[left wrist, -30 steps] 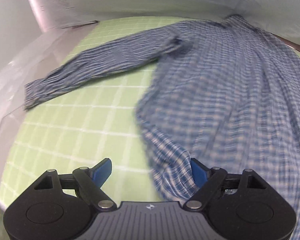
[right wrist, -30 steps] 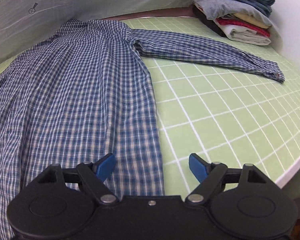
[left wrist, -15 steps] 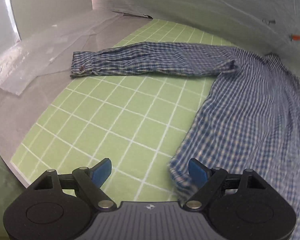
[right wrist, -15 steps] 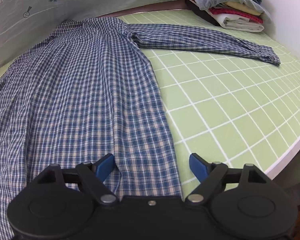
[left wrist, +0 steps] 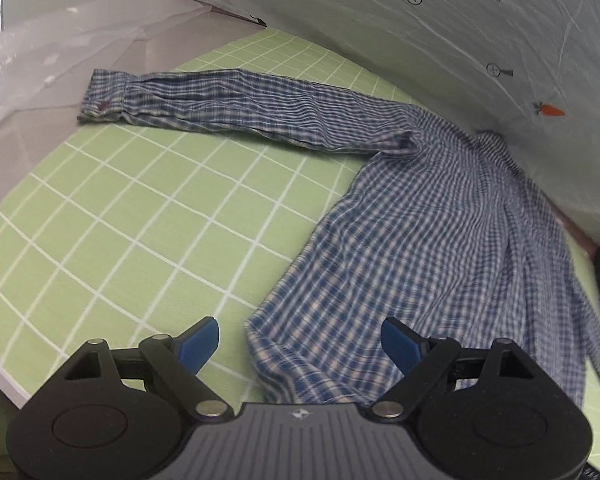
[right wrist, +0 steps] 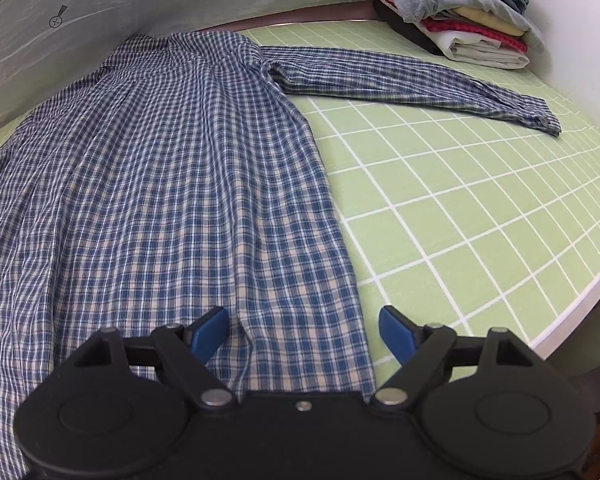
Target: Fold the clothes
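Left gripper [left wrist: 300,340] has swung and rolled over the last second: its view went from mostly shirt body to the left sleeve [left wrist: 236,108] laid straight out across the green grid mat [left wrist: 120,216]. Its jaws are opening, nothing pinched, with the near-left hem corner [left wrist: 276,360] under the gap. Right gripper [right wrist: 302,330] barely moved, jaws spread wide and empty over the near-right hem. Plaid shirt [right wrist: 160,184] lies flat, collar far, both sleeves out, right sleeve [right wrist: 412,84] reaching toward the folded stack [right wrist: 464,12] far right. Looks like spreading is done; first fold probably next.
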Demonstrator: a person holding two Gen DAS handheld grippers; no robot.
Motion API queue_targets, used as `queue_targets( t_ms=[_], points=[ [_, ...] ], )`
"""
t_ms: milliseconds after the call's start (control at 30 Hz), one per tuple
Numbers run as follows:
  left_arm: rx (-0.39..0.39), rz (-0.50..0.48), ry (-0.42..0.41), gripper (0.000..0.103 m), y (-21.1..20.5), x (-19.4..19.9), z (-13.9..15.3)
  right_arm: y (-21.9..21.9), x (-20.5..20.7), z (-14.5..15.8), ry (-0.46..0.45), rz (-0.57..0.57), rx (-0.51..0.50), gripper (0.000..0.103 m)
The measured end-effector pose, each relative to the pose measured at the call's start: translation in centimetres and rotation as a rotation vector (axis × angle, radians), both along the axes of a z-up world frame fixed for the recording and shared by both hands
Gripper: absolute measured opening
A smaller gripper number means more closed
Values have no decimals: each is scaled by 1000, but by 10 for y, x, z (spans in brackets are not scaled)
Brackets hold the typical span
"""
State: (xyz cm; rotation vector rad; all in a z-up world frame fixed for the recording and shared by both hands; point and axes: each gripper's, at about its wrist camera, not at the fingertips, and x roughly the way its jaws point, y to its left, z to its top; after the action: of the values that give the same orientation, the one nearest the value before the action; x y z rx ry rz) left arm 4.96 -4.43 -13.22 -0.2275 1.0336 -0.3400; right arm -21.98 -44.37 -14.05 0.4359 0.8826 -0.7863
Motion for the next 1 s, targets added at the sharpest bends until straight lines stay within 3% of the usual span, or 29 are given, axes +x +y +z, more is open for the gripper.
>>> queue_targets(
  t_ms=[100, 267, 500, 667, 700, 767, 833, 967, 1000],
  points=[
    [31, -24, 13, 89, -6, 3, -2, -2, -3, 0, -4, -7, 5, 84],
    [167, -91, 33, 89, -13, 0, -10, -4, -3, 1, 0, -19, 7, 84],
    [376, -70, 5, 88, 13, -3, -12, -5, -4, 1, 6, -16, 4, 85],
    [192, -62, 53, 88, 24, -2, -10, -7, -5, 2, -22, -41, 18, 85],
    [194, -76, 49, 87, 20, -3, -11, -8, -5, 2, -30, -45, 21, 85],
    [221, -105, 35, 82, 10, -7, -13, -12, -6, 2, -51, -56, 28, 85],
    [235, -127, 32, 69, 4, -10, -15, -16, -8, 2, -74, -66, 40, 83],
    [277, -160, 9, 47, -5, -16, -18, -19, -7, 4, -87, -41, 42, 61],
    [295, -166, -1, 31, -7, -17, -18, -19, -5, 4, -80, -29, 37, 52]
  ],
)
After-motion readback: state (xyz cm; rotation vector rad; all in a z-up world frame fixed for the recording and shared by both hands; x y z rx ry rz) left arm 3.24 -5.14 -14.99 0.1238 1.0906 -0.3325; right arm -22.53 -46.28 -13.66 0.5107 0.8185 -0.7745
